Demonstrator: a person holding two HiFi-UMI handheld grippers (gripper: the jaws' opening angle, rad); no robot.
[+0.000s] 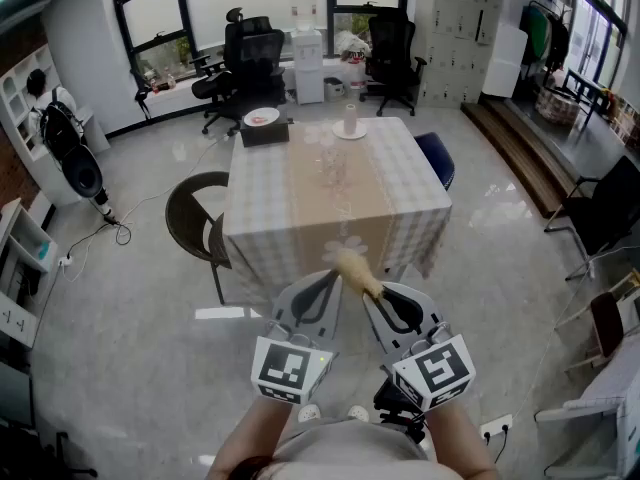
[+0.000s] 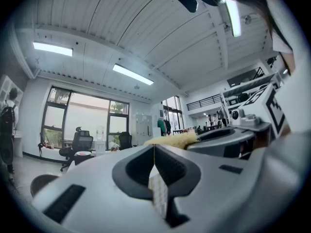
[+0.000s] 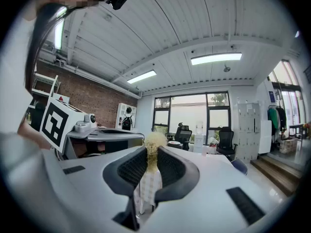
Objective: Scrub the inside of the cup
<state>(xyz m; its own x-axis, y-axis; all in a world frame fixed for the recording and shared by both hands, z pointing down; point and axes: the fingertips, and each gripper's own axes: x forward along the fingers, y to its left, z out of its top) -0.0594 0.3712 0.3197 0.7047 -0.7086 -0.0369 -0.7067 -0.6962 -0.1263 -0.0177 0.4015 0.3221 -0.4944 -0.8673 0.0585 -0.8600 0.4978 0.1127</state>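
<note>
A pale cup (image 1: 350, 119) stands on a small plate at the far edge of the table (image 1: 400, 203) with the checked cloth. Both grippers hover side by side short of the table's near edge, pointing level toward it. My right gripper (image 1: 372, 290) (image 3: 150, 154) is shut on a yellow fluffy brush (image 1: 355, 269) (image 3: 154, 141), whose head sticks out past the jaws. My left gripper (image 1: 328, 280) (image 2: 154, 152) is shut with nothing between its jaws. The brush (image 2: 173, 140) shows just to its right in the left gripper view.
On the table's far left corner lie a white plate (image 1: 261, 118) and a dark box (image 1: 265, 134). A brown chair (image 1: 195, 218) stands at the table's left side, a blue seat (image 1: 437, 158) at its right. Office chairs (image 1: 250, 63) line the windows.
</note>
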